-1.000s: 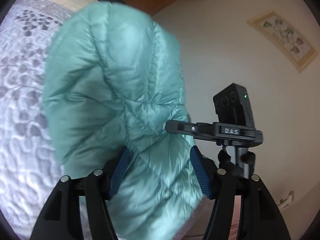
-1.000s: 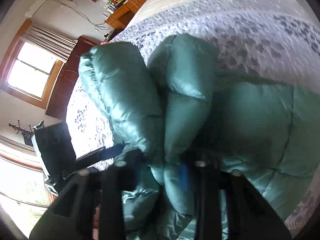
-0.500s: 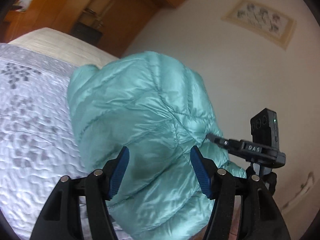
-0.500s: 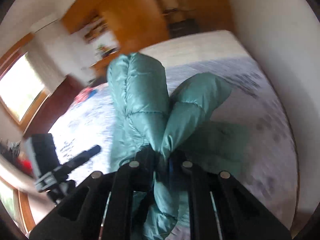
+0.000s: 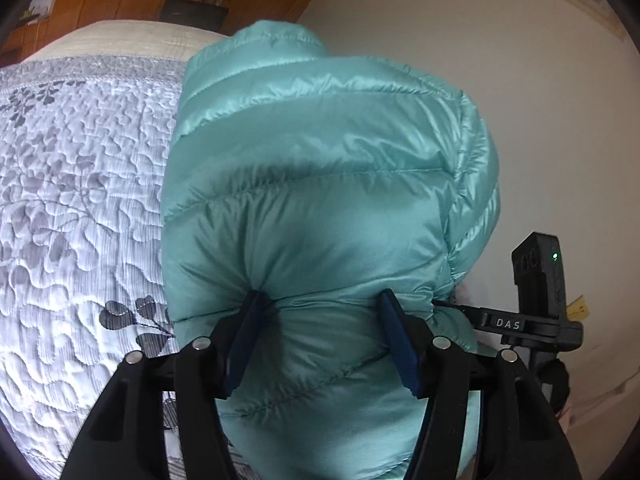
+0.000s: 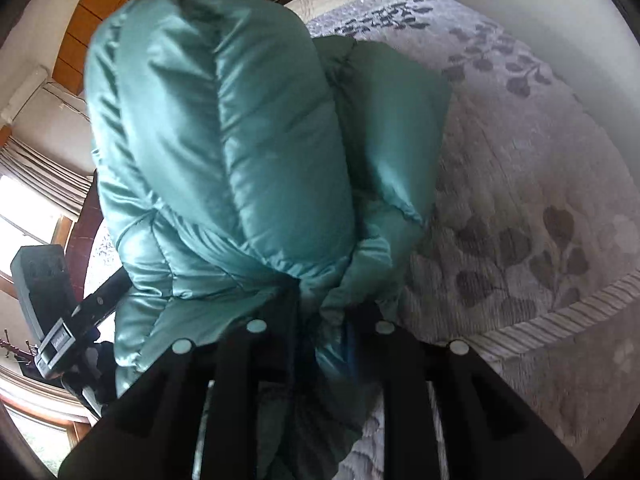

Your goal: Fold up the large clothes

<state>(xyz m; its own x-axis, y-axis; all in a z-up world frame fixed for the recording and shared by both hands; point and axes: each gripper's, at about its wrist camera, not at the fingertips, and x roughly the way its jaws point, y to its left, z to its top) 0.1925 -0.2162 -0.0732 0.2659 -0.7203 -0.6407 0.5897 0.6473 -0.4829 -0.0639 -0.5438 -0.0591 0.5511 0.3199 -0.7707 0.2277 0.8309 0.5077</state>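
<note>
Jacket: my teal puffer jacket (image 5: 328,184) hangs bunched in the air over the bed (image 5: 80,184), gripped at two places.
Left gripper: my left gripper (image 5: 320,312) has its blue pads (image 5: 396,336) clamped on a thick fold of the jacket, fabric bulging out past both.
Right gripper: my right gripper (image 6: 320,312) pinches a narrow gather of the jacket (image 6: 224,140); its jaws are opening slightly with the cloth between them.
Bed: a grey leaf-print quilt (image 6: 540,208) covers it, below and beside the jacket.
Wall: a white wall (image 5: 440,32) stands behind the jacket.
</note>
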